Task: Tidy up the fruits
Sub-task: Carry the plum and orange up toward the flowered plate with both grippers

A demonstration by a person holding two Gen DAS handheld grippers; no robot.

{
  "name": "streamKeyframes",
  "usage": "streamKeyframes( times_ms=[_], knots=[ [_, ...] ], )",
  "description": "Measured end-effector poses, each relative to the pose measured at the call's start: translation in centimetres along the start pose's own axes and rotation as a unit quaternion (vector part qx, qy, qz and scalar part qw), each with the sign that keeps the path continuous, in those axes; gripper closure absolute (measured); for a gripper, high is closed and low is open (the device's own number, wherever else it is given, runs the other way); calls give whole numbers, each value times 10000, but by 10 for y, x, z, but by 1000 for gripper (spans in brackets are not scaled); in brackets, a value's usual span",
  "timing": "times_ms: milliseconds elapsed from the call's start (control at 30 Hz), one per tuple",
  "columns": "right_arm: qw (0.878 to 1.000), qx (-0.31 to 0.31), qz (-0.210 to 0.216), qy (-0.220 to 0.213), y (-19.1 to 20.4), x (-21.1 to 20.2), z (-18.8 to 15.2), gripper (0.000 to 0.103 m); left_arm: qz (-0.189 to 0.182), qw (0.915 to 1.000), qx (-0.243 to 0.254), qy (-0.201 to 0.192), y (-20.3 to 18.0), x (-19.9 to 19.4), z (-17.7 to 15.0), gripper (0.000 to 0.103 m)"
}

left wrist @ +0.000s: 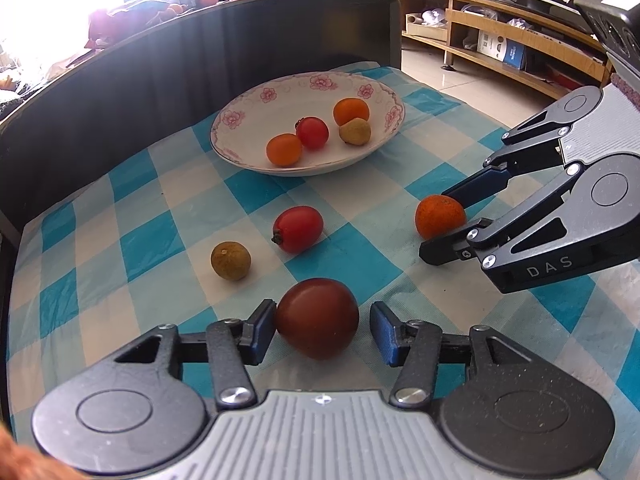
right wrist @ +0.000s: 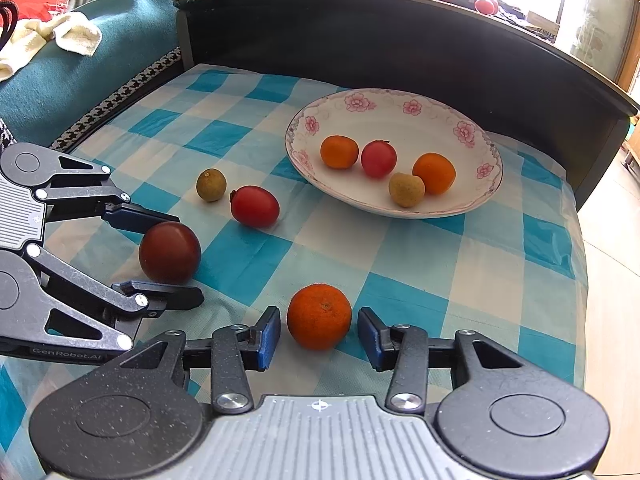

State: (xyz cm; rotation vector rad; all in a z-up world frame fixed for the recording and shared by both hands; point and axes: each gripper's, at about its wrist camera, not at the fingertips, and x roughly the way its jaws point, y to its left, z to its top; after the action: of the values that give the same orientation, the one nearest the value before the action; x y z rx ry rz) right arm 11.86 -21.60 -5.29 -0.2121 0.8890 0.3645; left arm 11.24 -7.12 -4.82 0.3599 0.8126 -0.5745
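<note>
— On the checked cloth over the desk, each gripper straddles a fruit. The left gripper stands narrowly apart around the dark tomato: one pad looks to touch its side, the other shows a gap, so nothing is gripped.

— And the right?

— The right gripper flanks the orange at its own twelve o'clock, with slim gaps on both sides. Both fruits sit on the cloth.

— Where do they go?

— Into the flowered plate, I'd judge, at about eleven o'clock from the dark tomato. It already holds two oranges, a red tomato and a longan. A red tomato and a longan lie loose between.

— So the step in hand?

— Grasping. Next each pair of pads must close gently, since round fruit can roll, then lift and carry to the plate.
</note>
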Motion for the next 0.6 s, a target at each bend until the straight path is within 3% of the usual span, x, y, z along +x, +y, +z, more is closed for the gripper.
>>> streamKeyframes(
  times_ms=[167, 267, 433, 600],
  knots=[
    [10000, 7, 9, 6, 0, 0, 0, 64, -32, 9999, -113, 33, 2, 0, 2, 44],
    [10000, -1, 15, 21, 0, 1, 0, 63, -24, 9998, -182, 10, 4, -2, 4, 51],
    [9999, -50, -82, 39, 2, 0, 2, 75, 4, 10000, -92, 36, 2, -3, 5, 53],
    [9998, -136, -151, 57, 5, 0, 2, 76, 58, 10000, 62, 38, -2, -3, 5, 53]
  ],
)
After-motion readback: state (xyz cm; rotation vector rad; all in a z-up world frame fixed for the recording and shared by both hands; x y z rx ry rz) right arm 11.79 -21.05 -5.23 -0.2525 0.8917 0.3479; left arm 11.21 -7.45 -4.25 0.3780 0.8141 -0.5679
